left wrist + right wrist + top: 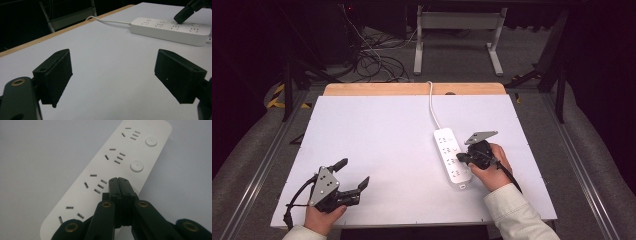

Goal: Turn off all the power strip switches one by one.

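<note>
Now the white power strip [452,158] lies flat on the white counter [377,150], right of the middle, its white cable [432,107] running to the far edge. It has four socket groups and round buttons [136,166]. The right tongs [119,181] are pressed together, holding nothing, tips over the strip. The left tongs [112,75] stand wide apart, well away.

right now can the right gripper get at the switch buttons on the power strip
Probably yes: the right gripper, jaws shut, hovers over the power strip beside a round button, with nothing in between.
</note>
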Demonstrator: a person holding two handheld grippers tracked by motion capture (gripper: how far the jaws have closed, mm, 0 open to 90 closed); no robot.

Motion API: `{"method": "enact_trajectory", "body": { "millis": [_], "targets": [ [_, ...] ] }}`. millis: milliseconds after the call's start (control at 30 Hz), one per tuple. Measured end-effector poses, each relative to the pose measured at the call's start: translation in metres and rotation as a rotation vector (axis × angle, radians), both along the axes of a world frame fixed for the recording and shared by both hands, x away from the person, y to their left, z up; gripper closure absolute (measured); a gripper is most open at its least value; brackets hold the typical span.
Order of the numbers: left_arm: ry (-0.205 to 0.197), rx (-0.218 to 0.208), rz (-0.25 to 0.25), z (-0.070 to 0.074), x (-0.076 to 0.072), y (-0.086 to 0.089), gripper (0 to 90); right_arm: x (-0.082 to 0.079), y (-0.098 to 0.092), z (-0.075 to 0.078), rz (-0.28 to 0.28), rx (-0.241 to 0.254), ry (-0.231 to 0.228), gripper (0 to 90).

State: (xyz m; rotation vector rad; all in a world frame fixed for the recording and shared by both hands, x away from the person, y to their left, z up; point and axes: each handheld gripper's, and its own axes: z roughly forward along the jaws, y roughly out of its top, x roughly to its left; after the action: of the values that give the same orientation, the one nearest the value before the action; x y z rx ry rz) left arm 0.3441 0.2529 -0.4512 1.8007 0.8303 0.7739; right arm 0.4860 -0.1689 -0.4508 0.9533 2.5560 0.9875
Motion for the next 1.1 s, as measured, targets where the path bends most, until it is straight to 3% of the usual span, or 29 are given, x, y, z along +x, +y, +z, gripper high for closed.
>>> {"method": "enact_trajectory", "body": {
  "millis": [367,500,867,1000,1100],
  "targets": [
    [-0.001,0.003,0.000,-0.0001,-0.0002,-0.0003,15.3,0.0001,0.0006,-0.0020,-0.012,0.007,0.000,90.0],
    [-0.001,0.003,0.000,-0.0001,-0.0002,-0.0003,15.4,0.0017,-0.0010,-0.0025,-0.027,0.031,0.022,90.0],
    [-0.001,0.002,-0.002,-0.0001,-0.0002,-0.0006,15.3,0.0026,-0.0013,-0.0028,-0.034,0.038,0.036,90.0],
    [-0.001,0.003,-0.003,-0.0001,-0.0004,-0.0009,15.4,0.0024,0.0031,-0.0044,-0.028,0.019,-0.007,90.0],
    [-0.003,0.004,-0.003,0.0002,-0.0013,-0.0007,15.3,0.0045,0.0021,-0.0041,-0.041,0.035,0.017,90.0]
  ]
}}
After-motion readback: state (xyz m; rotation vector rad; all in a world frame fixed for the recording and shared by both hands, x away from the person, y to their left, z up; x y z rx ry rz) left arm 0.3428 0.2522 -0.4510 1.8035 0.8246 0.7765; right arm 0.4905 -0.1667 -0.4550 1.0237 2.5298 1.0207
